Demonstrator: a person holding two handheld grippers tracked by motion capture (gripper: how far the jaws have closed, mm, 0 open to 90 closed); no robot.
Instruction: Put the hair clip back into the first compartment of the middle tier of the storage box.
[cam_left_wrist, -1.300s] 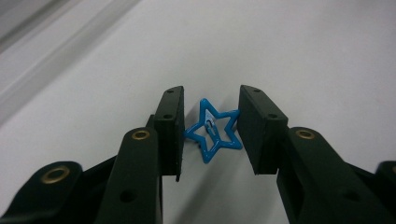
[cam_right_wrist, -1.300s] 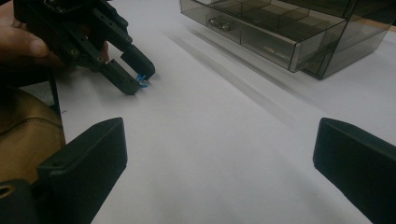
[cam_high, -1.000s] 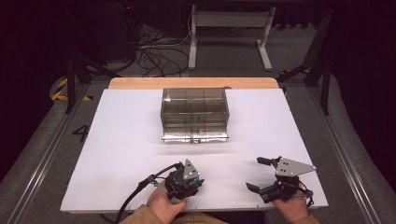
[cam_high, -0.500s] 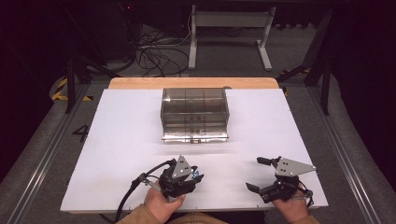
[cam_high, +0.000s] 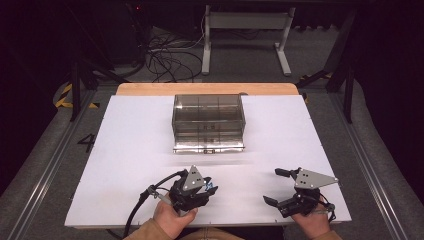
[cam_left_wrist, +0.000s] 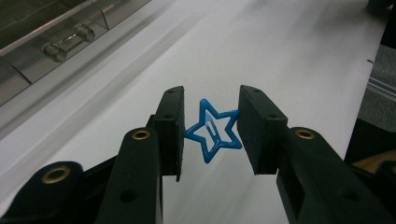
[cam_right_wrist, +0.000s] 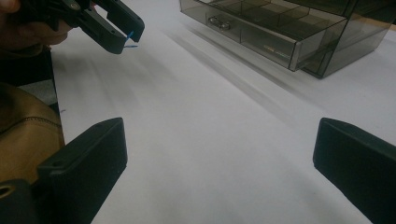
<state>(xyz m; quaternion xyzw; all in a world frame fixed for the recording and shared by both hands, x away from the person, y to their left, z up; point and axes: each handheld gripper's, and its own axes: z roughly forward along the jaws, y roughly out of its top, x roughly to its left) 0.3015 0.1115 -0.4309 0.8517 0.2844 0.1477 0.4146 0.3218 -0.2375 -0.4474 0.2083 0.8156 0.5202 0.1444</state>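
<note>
A small blue star-shaped clip hangs just above the white table sheet, pinched at two of its points by my left gripper, which is shut on it. From above, that left gripper is near the front edge, left of centre, with a speck of the blue clip at its tips. My right gripper rests at the front right, jaws wide open and nothing between them. Its own camera looks along the open right gripper towards the left gripper and the clip.
A smoky clear drawer cabinet stands at the back centre of the white sheet, drawer fronts and handles facing me. The same cabinet lies beyond the right gripper. Cables and stand legs lie on the floor behind the table.
My left gripper has shifted slightly to the left with the clip still held. The right gripper has stayed put.
</note>
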